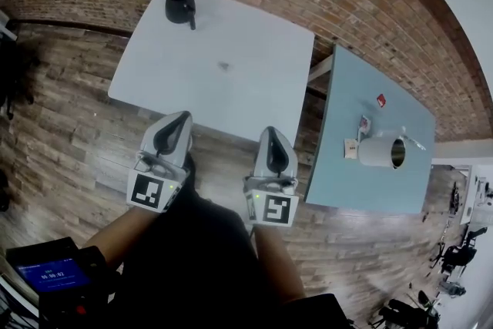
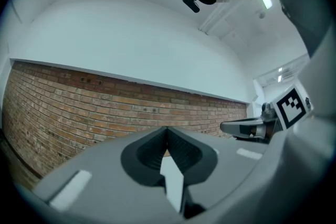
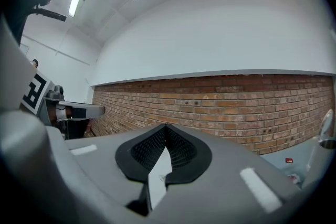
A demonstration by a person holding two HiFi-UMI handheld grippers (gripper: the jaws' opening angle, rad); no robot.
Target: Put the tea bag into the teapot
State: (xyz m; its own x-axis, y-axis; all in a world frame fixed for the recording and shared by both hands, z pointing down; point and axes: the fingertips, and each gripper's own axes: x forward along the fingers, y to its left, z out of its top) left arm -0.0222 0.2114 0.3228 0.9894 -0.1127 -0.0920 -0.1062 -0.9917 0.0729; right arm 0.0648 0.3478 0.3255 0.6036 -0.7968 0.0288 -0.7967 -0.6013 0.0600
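- Both pairs are held level out front. The left tongs [image 1: 182, 118] are pinched shut on nothing, and the right tongs [image 1: 272, 132] are closed and empty too, tips meeting in each gripper view.
- Tea bag [image 1: 350, 148]: my best read is the small pale packet on the blue-grey surface [image 1: 362, 189], just beside a pale vessel [image 1: 377, 152]. A second packet [image 1: 363, 123] and a red scrap [image 1: 380, 99] lie near.
- The black teapot [image 1: 179, 2] sits at the far corner of the white surface [image 1: 246, 65], well apart from the packets.
- Risk one: shut tongs arriving at a flat packet would only shove it, perhaps toward the edge, so they need to open first.
- Risk two: a thin bag pinched loosely could slip out over the gap between the surfaces and land on the wooden floor [image 1: 69, 112].
- Risk three: the pale vessel has a dark mouth as well, so the bag could end up in the wrong pot.
- Hard to make out: the packets are tiny, so I can't tell any string or tag, nor whether the black teapot's lid is on. The gripper views show mostly brick wall and ceiling.
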